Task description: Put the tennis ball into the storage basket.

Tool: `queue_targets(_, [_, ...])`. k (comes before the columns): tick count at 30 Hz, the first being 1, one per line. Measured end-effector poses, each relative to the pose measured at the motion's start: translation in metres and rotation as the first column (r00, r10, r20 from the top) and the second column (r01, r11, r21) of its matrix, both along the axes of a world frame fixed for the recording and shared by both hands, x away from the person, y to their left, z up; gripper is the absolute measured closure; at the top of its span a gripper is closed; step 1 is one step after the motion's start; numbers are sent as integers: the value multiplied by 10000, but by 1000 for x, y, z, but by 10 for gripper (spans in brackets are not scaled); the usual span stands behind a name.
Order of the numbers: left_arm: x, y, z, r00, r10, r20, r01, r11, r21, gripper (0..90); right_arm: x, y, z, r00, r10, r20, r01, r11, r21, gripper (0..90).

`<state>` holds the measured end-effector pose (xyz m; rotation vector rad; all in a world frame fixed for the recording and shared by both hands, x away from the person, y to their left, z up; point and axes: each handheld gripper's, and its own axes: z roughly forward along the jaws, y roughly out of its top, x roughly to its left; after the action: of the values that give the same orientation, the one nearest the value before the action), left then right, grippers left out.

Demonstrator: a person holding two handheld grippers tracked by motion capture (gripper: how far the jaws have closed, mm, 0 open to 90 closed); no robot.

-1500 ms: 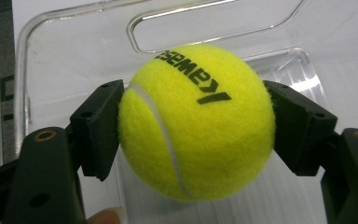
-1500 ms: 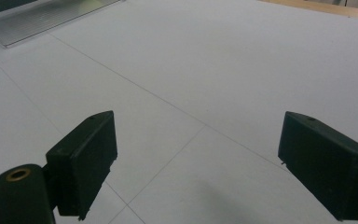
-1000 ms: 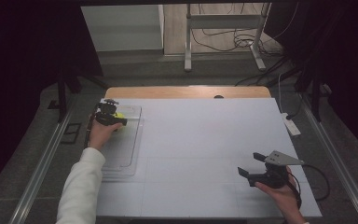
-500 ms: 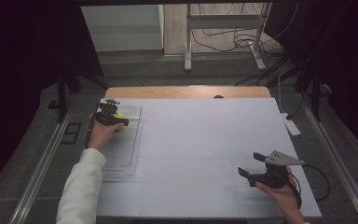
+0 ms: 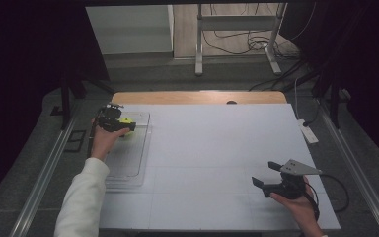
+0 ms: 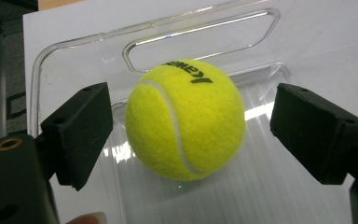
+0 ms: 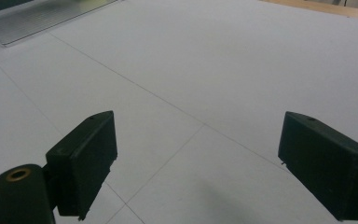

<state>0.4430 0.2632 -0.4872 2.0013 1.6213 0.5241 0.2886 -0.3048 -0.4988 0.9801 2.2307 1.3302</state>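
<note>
Jaws of left gripper (image 6: 186,121) just opened, clear of tennis ball (image 6: 185,119) resting between them on clear tray (image 6: 65,56). Right gripper (image 7: 196,163) spread, nothing between.

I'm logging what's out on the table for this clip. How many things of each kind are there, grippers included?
Tennis ball, yellow: 1
Clear plastic tray: 1
Grippers, left gripper and right gripper, both with jaws apart: 2
Total: 4
</note>
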Motion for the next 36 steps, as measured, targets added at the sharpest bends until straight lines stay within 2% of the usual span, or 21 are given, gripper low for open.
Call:
queue_targets(1, [-2, 1, 2, 9999, -79, 107, 81, 9998, -208, 142, 0, 0, 0, 10000, -8, -1, 8, 10000, 8, 121])
queue_targets(3, [-4, 2, 3, 9998, -149, 134, 153, 9995, -293, 143, 0, 0, 0, 10000, -8, 2, 8, 10000, 5, 121])
queue_targets(6, [-9, 4, 7, 9990, -304, 327, 326, 9971, -686, 147, 0, 0, 0, 10000, 4, 3, -4, 10000, -11, 121])
queue_targets(13, [-18, 6, 10, 9973, -516, 527, 559, 9949, -842, 150, 3, 0, -1, 10000, 58, -4, -58, 10000, 11, 121])
queue_targets(15, [-21, 7, 11, 9965, -562, 620, 625, 9924, -1061, 153, 4, 0, -1, 10000, 59, -24, -59, 10000, 6, 121])
queue_targets(20, [-26, 6, 15, 9939, -778, 784, 870, 9887, -1223, 154, 3, -1, -1, 10000, 20, 3, -20, 10000, 26, 121])
queue_targets(22, [-30, 5, 17, 9915, -923, 921, 1046, 9847, -1391, 154, 3, -1, -1, 10000, 2, -9, -2, 10000, 36, 121])
queue_targets(30, [-40, -1, 21, 9850, -1343, 1082, 1500, 9767, -1534, 156, 4, -2, -2, 9999, -90, -51, 90, 9999, -50, 121])
queue_targets(36, [-53, -6, 26, 9781, -1655, 1263, 1844, 9703, -1564, 157, 4, -3, -2, 10000, -81, -44, 81, 10000, -28, 121])
